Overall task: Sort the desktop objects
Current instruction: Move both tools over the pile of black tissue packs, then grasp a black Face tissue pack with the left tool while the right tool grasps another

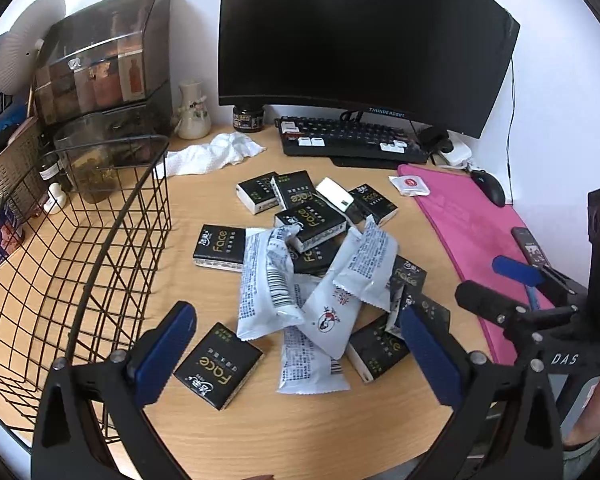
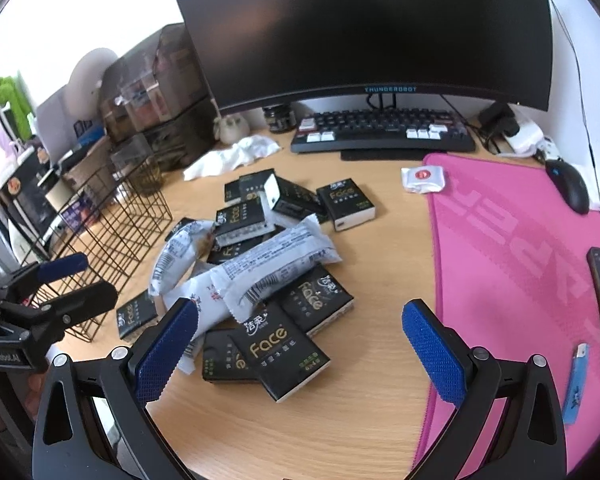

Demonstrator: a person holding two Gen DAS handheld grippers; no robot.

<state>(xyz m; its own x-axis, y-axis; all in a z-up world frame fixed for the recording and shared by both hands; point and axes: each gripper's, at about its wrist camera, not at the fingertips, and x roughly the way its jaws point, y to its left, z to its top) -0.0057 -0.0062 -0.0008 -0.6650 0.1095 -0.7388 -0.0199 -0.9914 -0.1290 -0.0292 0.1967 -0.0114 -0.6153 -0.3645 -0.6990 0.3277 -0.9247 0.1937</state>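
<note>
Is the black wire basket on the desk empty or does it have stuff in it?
Empty: through the wire basket only bare desk shows; the packets sit outside it.

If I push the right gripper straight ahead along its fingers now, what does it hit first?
Most likely the nearest black Face tissue pack, lying between the open fingers of the right gripper at the pile's front edge. Depth is hard to judge, so the height above the desk is uncertain.

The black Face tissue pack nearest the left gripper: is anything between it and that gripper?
Nothing visible. The black Face tissue pack lies alone on the wooden desk, between the fingers of the open left gripper, apart from the white snack wrappers.
</note>
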